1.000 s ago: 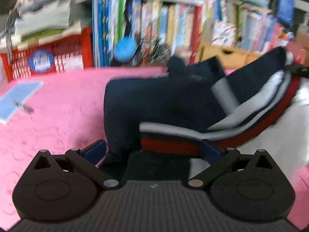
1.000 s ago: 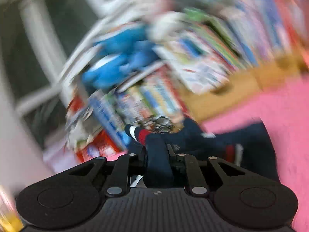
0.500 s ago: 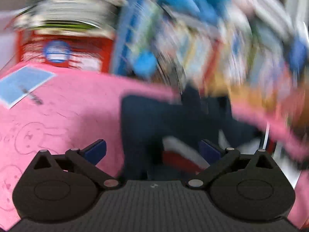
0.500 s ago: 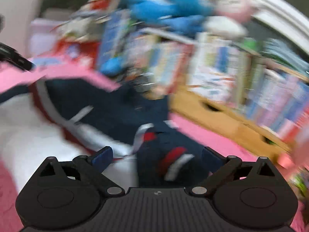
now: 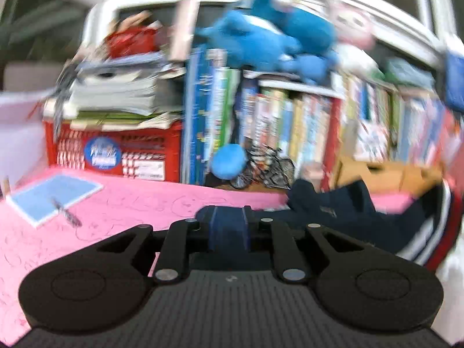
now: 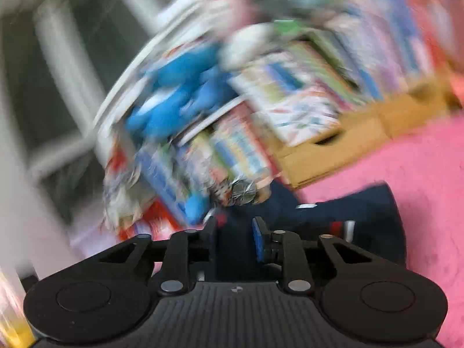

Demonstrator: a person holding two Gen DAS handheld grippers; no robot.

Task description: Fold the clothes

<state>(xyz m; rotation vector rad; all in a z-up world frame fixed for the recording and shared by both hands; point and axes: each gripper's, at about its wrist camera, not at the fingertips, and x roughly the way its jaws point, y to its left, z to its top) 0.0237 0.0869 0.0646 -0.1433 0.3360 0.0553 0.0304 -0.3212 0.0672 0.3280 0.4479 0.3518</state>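
Half a second ago both grippers stood spread wide over the navy-blue garment with red and white stripes point(image 5: 342, 211); now each has closed on it. The left gripper point(image 5: 229, 226) has its blue-padded fingers pressed onto a fold of dark cloth, with the rest of the garment trailing off to its right across the pink patterned mat point(image 5: 130, 203) toward the yellow cardboard box point(image 5: 385, 174) at the foot of the crowded bookshelf point(image 5: 290, 121). The right gripper point(image 6: 235, 240) likewise pinches a band of navy cloth between its fingers, and the bulk of the garment lies on the mat just beyond it, below the same box. The right view is tilted and heavily smeared, so that hand is probably mid-swing. With two separate spots of the cloth now held, I judge a fold or a lift-and-spread is under way; which parts are held is unclear through the blur.
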